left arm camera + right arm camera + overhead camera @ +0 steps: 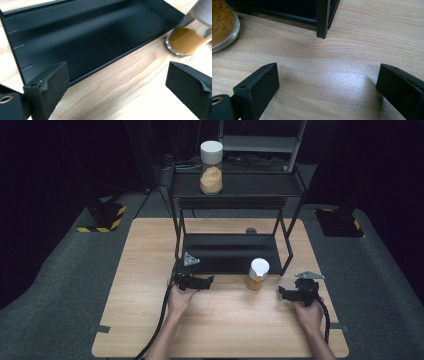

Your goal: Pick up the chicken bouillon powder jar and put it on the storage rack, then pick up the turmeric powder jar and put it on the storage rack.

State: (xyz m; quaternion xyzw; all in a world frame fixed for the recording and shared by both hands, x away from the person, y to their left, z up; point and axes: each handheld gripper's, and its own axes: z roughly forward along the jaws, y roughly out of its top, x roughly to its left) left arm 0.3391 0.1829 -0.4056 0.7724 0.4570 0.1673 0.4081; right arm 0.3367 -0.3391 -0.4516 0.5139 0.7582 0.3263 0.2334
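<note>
left gripper [209, 281]: jaws wide apart, holding nothing, low over the table [150, 320], just in front of the rack's bottom shelf [87, 32].
right gripper [283, 292]: jaws also wide apart and empty, hovering over bare wood.
jar [258, 274]: the small white-capped one stands upright between the two grippers — to the right of the left one, to the left and a little ahead of the right one, just before the shelf lip.
tip risk: the jar looks narrow and tall for its base; a jaw arriving high near the cap, or only one pad touching first, would likely push it over and roll it.
rack risk: the front post [322, 18] stands just ahead of the right gripper; a swing forward could knock a jaw on it.
clash risk: both grippers closing on the jar at once could meet each other.
edges: the shelf lip runs close behind the jar, so little room there.
open room: plenty of bare table on the near side and to either flank — a sideways approach looks safest.
far jar [211, 167]: on the top shelf, well clear.
</note>
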